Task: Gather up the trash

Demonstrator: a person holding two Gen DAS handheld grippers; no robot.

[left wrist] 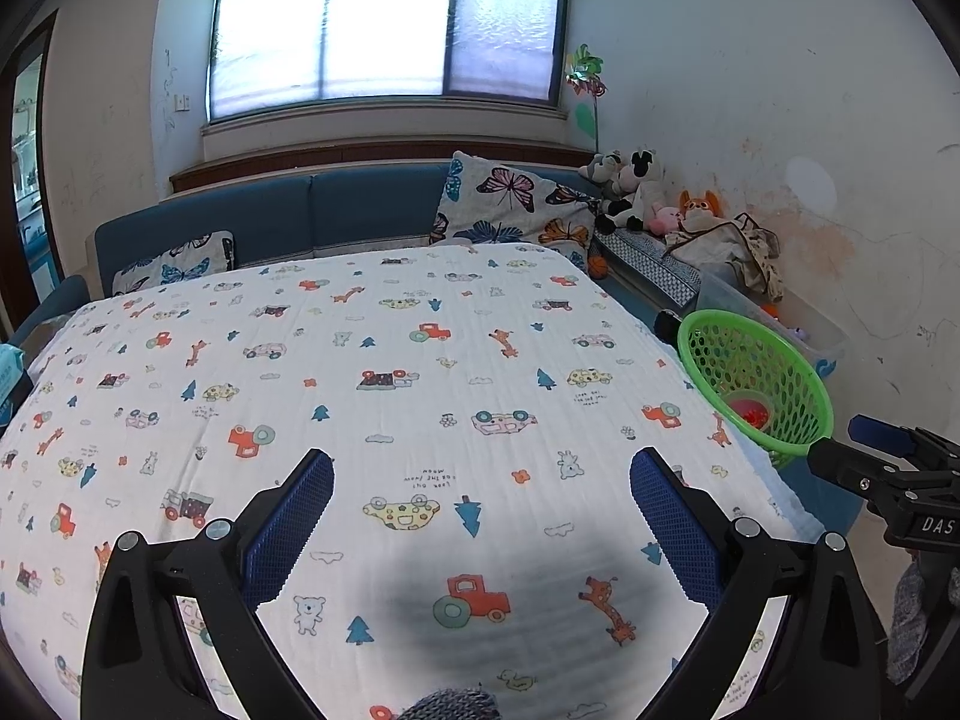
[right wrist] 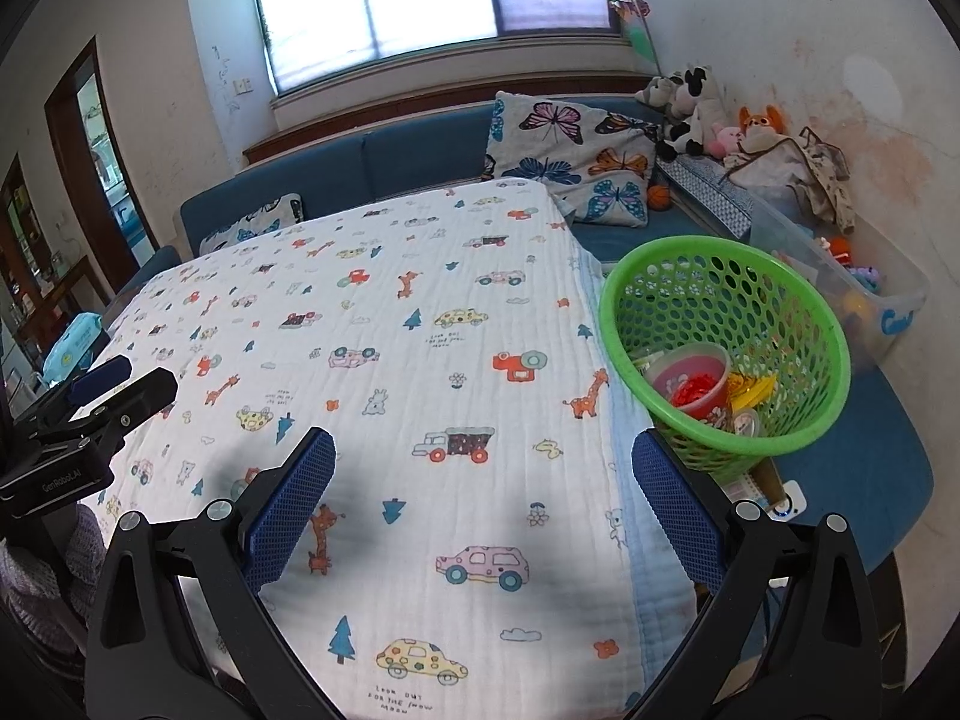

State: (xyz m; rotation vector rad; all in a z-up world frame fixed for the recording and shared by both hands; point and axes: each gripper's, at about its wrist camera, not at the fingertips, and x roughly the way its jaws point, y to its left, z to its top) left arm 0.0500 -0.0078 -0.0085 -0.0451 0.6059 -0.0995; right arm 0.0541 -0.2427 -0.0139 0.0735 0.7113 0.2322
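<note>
The green basket (right wrist: 726, 354) is the thing to watch: it leans at the right-hand edge of the patterned blanket (right wrist: 372, 324), tipped with its mouth toward the bed, and a careless knock from either tool could roll it off the side or spill what is in it. Inside the basket lies the collected trash: a red-rimmed cup (right wrist: 690, 381) with something red crumpled in it, a yellow wrapper (right wrist: 753, 387) beside that, and a small clear lid or tub lower down, though through the mesh I cannot tell exactly what it is. The right gripper (right wrist: 483, 480) hovers over the blanket just left of the basket, its blue fingers spread wide with nothing between them; its right finger sits close to the basket's rim, so a swing that way would catch it. The left gripper (left wrist: 480, 495) hangs further left of the basket, equally wide and empty. I see no loose rubbish on the blanket left of the basket, so the job looks nearly done, and the other risk is a finger snagging the soft cloth and dragging the basket with it.
</note>
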